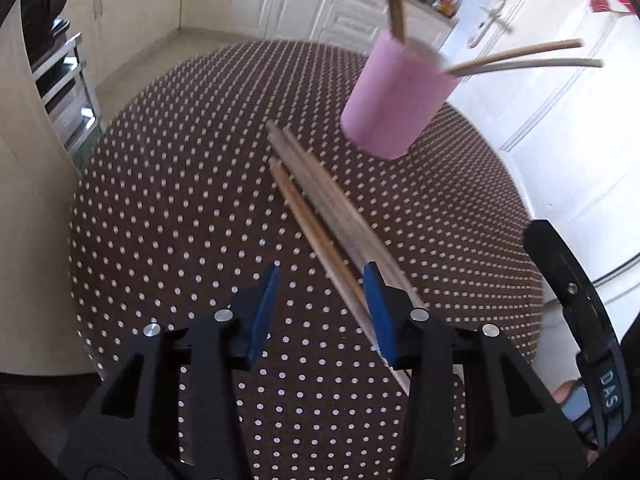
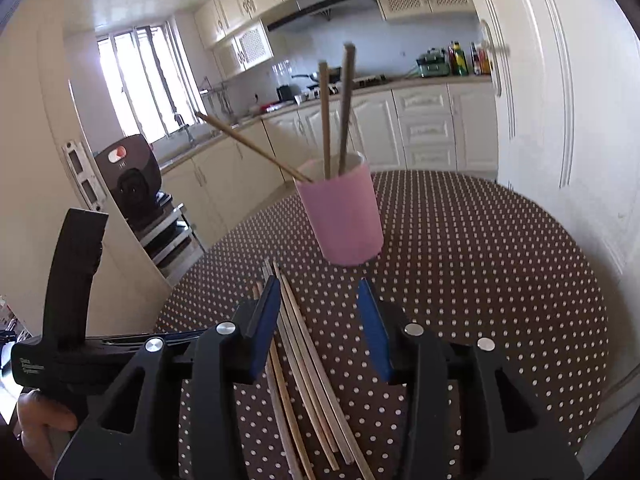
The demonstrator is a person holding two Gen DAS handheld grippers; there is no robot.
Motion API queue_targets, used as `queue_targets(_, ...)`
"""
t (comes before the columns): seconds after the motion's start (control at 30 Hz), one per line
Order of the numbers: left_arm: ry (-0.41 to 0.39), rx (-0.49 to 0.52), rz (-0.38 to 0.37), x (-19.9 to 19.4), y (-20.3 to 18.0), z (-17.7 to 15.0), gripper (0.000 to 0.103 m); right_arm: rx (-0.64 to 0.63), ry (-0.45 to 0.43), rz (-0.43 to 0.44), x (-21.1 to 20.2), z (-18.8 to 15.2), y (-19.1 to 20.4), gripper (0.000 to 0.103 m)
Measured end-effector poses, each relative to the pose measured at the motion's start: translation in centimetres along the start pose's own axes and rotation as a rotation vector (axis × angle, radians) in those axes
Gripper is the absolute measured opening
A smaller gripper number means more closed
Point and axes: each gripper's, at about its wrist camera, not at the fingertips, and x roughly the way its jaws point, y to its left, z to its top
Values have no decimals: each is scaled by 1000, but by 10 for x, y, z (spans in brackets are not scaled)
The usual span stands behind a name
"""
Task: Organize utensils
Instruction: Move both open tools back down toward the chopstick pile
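From the left wrist view, the left gripper (image 1: 322,276) hangs over a round table (image 1: 168,208) with a brown cloth full of white dots. Its two blue fingers (image 1: 266,304) stand apart, and nothing is pinched. A bunch of wooden chopsticks (image 1: 320,204) lies flat on the cloth, and one stick runs into the gap, near the right-hand finger. A pink cup (image 1: 398,98) stands past the sticks, with three chopsticks (image 1: 520,60) poking out of it. From the right wrist view, the right gripper (image 2: 318,290) is also open and holds nothing. The loose chopsticks (image 2: 304,344) lie on the table (image 2: 500,264) under it, close to its left-hand finger (image 2: 264,320). The pink cup (image 2: 340,216) stands just ahead, and the three sticks (image 2: 326,120) lean inside it.
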Motion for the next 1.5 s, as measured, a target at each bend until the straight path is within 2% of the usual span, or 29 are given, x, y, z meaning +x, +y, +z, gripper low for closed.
queue_targets(0.23, 68, -37, 19, 21, 3, -4, 43, 18, 48, 17, 9, -6, -8, 41)
queue_targets(0.57, 61, 1, 132, 31, -14, 4, 41, 28, 80, 16, 17, -5, -18, 43)
queue_targets(0.7, 57, 10, 153, 41, -23, 13, 39, 30, 100, 14, 21, -5, -20, 44)
queue_targets(0.8, 63, 20, 158, 41, -22, 16, 33, 32, 110, 11, 22, -5, -22, 44)
queue_targets(1.07, 73, 72, 163, 38, -18, 16, 32, 12, 148, 12, 28, -2, -21, 45)
queue_targets(1.17, 82, 95, 189, 41, -17, 21, 20, -4, 179, 7, 37, 1, -19, 45)
queue_targets(1.5, 101, 132, 121, 39, -2, 29, 18, -128, 298, 9, 77, 5, -4, 43)
